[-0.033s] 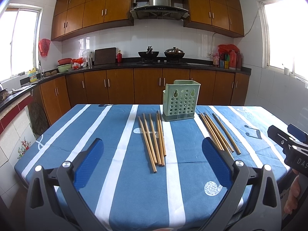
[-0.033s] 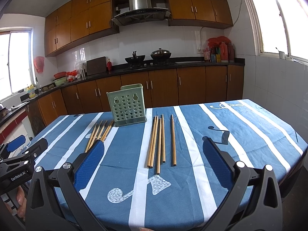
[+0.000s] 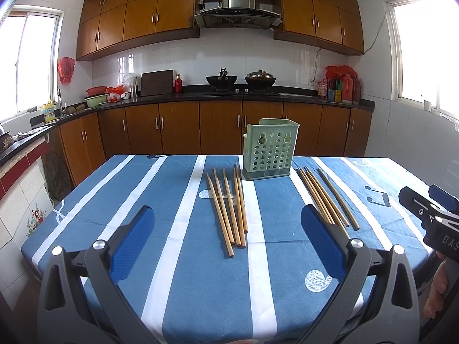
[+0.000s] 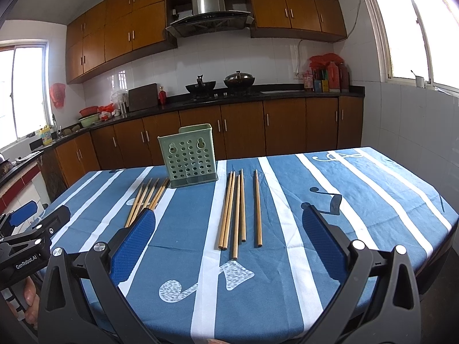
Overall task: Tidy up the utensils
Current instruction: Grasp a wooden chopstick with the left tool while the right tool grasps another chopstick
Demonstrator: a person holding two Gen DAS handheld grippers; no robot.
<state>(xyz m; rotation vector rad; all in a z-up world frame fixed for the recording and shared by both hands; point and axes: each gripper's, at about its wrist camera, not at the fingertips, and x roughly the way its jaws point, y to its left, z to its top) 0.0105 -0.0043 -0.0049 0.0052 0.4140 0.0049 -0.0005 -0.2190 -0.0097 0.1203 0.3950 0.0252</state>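
Our left tongs [image 3: 226, 230] hang spread wide and empty above the bench [image 3: 178, 286]. Ahead of them lies the left bundle of chopsticks [image 3: 229, 209], then the green holder [image 3: 269, 149] standing upright, then the right bundle of chopsticks [image 4: 238, 212]. Our right tongs [image 4: 226, 230] are likewise spread, holding nothing.

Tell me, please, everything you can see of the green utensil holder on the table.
The green utensil holder is a pale green box, plastic by its look, open at the top. Its facing wall has rows of round holes and two keyhole-shaped hanging slots near the rim, above a slightly darker base. It stands upright on the blue striped tablecloth, toward the far edge. Nothing shows above its rim. Chopsticks lie flat on both sides of it; whether any touch its base is unclear.
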